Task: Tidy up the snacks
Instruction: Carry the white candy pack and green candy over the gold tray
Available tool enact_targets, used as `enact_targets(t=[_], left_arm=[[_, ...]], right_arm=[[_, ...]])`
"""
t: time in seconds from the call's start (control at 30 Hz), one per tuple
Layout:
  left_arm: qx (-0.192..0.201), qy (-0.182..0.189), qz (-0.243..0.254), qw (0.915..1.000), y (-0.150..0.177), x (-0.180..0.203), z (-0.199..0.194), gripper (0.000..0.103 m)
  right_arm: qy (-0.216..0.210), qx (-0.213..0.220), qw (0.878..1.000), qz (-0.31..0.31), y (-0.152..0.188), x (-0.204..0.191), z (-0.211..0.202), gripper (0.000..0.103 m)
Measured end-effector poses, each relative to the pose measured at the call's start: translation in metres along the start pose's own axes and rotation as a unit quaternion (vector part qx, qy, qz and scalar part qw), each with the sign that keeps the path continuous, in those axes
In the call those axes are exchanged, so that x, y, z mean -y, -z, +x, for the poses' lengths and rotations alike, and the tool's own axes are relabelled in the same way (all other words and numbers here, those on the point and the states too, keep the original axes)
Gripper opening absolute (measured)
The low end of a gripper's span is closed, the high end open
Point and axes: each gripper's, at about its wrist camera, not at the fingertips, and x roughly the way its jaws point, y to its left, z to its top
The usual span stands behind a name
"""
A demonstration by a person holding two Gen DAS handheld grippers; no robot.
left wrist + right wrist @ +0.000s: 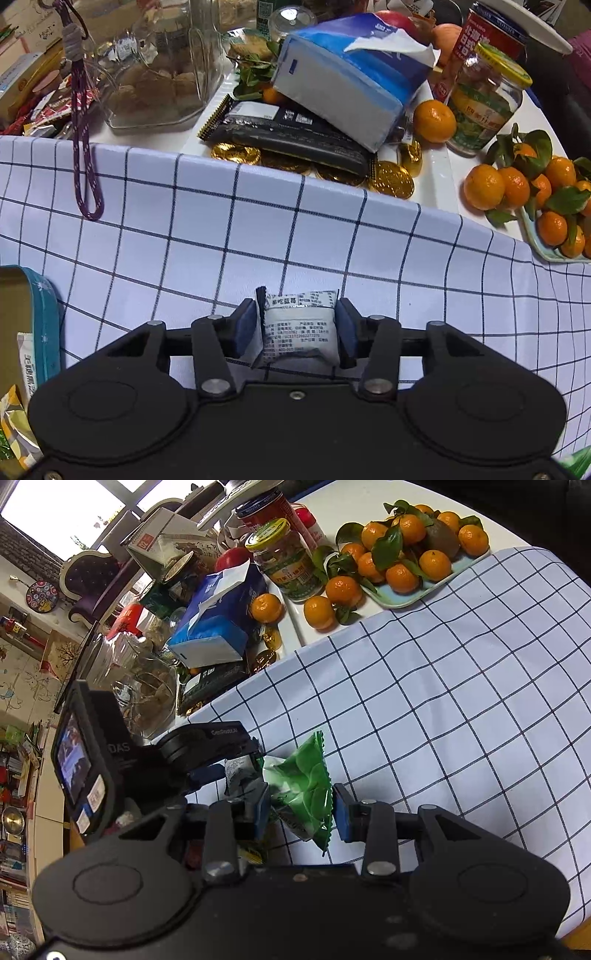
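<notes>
Teal-rimmed cardboard box (40, 314) sits at far left, snack packets inside, just beside the left tongs (298, 326). Left tongs clamp a small white printed snack sachet (299, 328) above the blue-checked white cloth (332, 229) on the table; long axis runs along the fingers. Right tongs (301, 808) grip a green crinkle-edged snack packet (306, 786), tilted, just right of the left pair. Judgement: box lies leftward, left hand nearer. Ahead: clear glass jar (162, 74), tissue pack (351, 74), gold foil coins (391, 179), tangerines (517, 188); none block.

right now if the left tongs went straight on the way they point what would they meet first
Holding a white snack packet, the left tongs point across bare checked cloth. Beyond its edge, probably the gold foil coins under a black package, though height is unclear.
</notes>
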Motion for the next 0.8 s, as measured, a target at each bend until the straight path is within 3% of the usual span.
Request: enact_targets(t=[0.23, 0.43, 0.63, 0.8], left_arm=[[0.007, -0.005, 0.024, 0.9997, 0.003, 0.007, 0.000, 0.054], [-0.018, 0.029, 0.008, 0.9994, 0.005, 0.003, -0.008, 0.052], [-0.027, 0.018, 0.021, 0.9993, 0.014, -0.009, -0.037, 0.052], [-0.044, 0.037, 0.050, 0.9971, 0.037, -0.032, -0.067, 0.052]], right_arm=[[0.002, 0.000, 1.000, 0.002, -0.001, 0.001, 0.001, 0.038], [0.006, 0.003, 1.000, 0.009, -0.003, 0.001, 0.002, 0.038], [0.011, 0.000, 1.000, 0.016, -0.003, 0.000, 0.007, 0.038], [0.021, -0.019, 1.000, 0.005, 0.002, -0.006, 0.019, 0.038]])
